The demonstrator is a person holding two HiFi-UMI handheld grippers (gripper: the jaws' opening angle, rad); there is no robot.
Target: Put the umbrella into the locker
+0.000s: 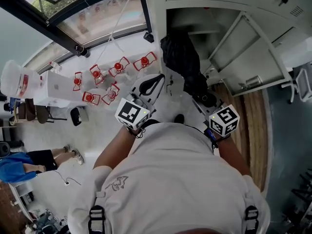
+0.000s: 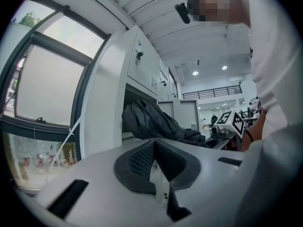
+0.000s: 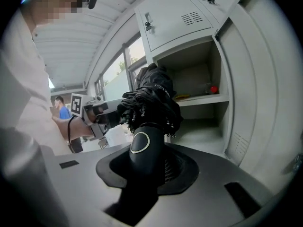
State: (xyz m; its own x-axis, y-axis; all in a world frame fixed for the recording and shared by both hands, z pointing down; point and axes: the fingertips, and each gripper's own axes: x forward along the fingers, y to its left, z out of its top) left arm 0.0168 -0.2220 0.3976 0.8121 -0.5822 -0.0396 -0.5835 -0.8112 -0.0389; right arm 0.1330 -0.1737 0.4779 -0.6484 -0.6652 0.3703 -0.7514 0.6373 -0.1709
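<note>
My right tongs, at the lower centre of the right gripper view, are clamped on the handle of the folded black umbrella. Its cloth end stands at the mouth of the open locker, upper centre in the head view, and my left tongs are closed together with nothing in them. To do this step well, I judge, I should lead with the cloth end, steer clear of the shelf and the open door, and let go only once the umbrella rests inside.
</note>
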